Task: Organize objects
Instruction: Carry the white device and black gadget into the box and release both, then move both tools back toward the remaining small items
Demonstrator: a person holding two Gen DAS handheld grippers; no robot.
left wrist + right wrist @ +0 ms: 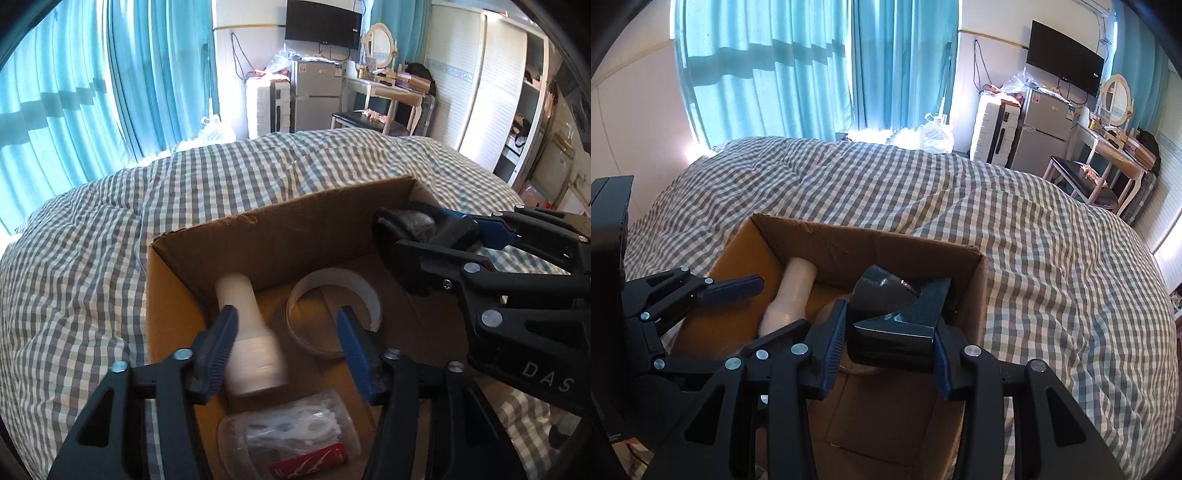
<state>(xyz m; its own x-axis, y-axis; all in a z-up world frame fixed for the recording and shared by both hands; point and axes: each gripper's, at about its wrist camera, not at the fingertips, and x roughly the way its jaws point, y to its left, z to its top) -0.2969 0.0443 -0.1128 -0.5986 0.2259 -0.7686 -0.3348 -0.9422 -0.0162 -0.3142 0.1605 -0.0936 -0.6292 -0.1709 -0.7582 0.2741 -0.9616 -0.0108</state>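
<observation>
An open cardboard box (266, 236) (975, 291) sits on the checked bed. Inside it lie a white flashlight-shaped bottle (247, 325) (790, 291), a white tape ring (334, 314) and a clear plastic jar (288, 435) with white pieces and a red label. My left gripper (288, 343) is open and empty above the box, its fingers on either side of the bottle and ring. My right gripper (890, 332) is shut on a dark glossy object (897, 321) and holds it over the box's right side; it also shows in the left wrist view (417, 225).
The checked duvet (1034, 229) spreads all around the box. Blue curtains (110, 81) hang behind the bed. A small fridge (317, 96), white suitcase, dressing table (384, 85) with stool and a wardrobe stand beyond the bed's far side.
</observation>
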